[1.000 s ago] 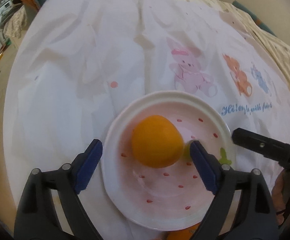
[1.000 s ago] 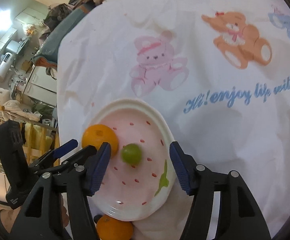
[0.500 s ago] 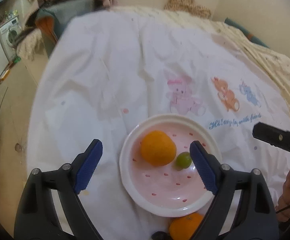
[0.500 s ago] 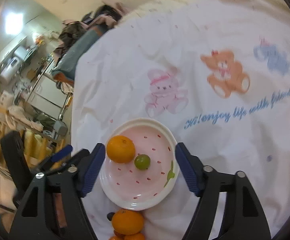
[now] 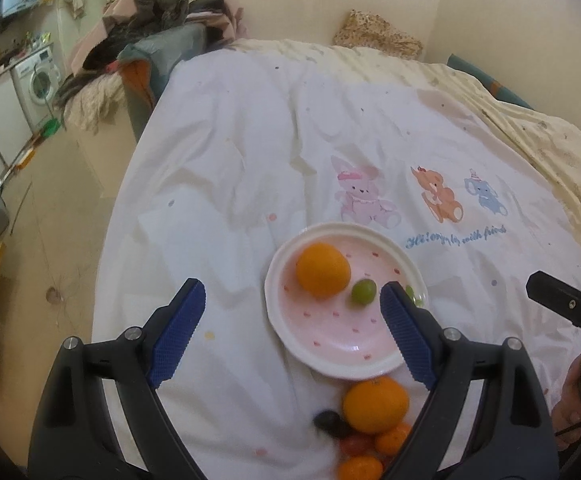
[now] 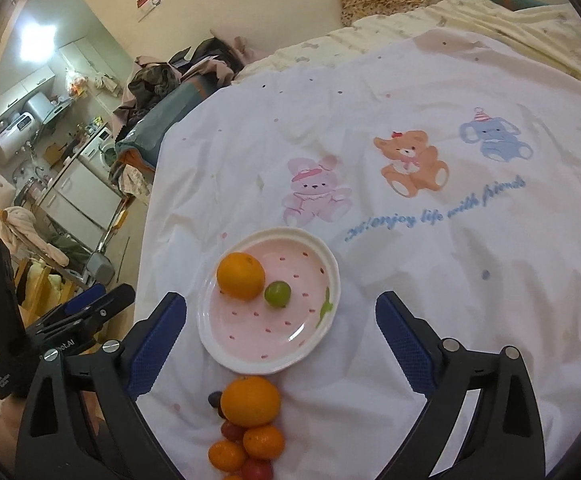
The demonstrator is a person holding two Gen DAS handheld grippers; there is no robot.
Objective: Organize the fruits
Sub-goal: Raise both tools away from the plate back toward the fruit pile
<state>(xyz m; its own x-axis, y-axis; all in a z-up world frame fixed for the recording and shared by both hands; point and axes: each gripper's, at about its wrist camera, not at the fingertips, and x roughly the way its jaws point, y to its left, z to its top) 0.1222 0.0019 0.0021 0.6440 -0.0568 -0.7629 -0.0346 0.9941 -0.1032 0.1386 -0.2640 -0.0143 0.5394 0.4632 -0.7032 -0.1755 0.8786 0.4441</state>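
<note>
A white sheet [image 6: 430, 280] printed with a pink rabbit, an orange bear and a blue elephant covers most of both views, spread over a cream bedcover [image 5: 530, 128] that shows at the upper right. A heap of clothes [image 5: 158, 20] sits at the upper left of the left wrist view, with a washing machine [image 5: 36, 76] at the far left edge.

Just below the middle of each frame lies a pink plate [image 6: 290, 354] with a white rim and small red marks. On it, toward its upper left, rests an orange [image 6: 240, 276], and a green grape [image 6: 277, 294] touches the orange's lower right side.

Below the plate, on the sheet, a second orange [image 6: 250, 400] lies just beside the rim. Under it, at the bottom edge of the frame, is a cluster of small oranges [image 6: 264, 442], red cherry tomatoes [image 6: 232, 431] and a dark grape [image 5: 328, 422].

The left gripper [image 5: 290, 332] hangs above the plate's near-left side, released, jaws wide with nothing between the blue pads. The right gripper [image 6: 280, 340] hangs over the plate's lower half; its jaws have just been opening and stand wide, gripping nothing. A hand [image 5: 570, 408] shows at the lower right edge of the left wrist view.
</note>
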